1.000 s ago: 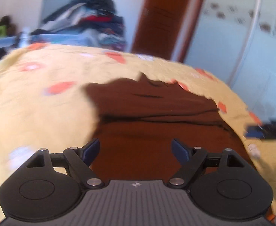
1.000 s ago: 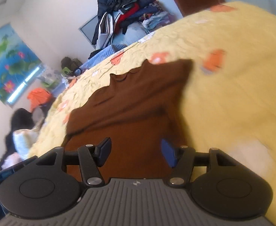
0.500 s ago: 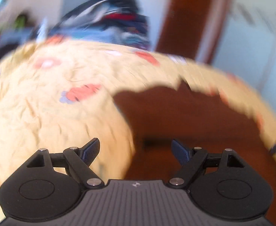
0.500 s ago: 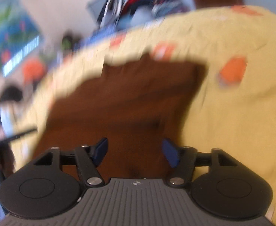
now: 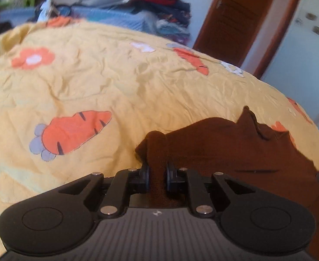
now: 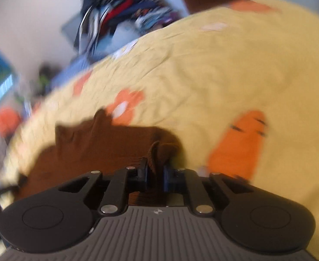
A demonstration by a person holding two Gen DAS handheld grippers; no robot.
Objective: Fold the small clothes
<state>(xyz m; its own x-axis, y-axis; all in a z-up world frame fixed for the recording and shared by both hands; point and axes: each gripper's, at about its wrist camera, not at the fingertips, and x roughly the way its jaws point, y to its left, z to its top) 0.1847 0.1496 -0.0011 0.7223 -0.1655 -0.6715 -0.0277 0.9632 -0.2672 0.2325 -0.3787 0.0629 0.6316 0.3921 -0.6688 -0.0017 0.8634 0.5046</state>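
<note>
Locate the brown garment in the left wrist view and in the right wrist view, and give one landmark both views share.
Left wrist view: the brown garment fills the lower right; its bunched left edge is pinched in the left tool.
Right wrist view: the garment lies lower left of centre; its right edge is pinched in the right tool.
Shared landmark: the pile of clothes behind the yellow carrot-print bedcover.
</note>
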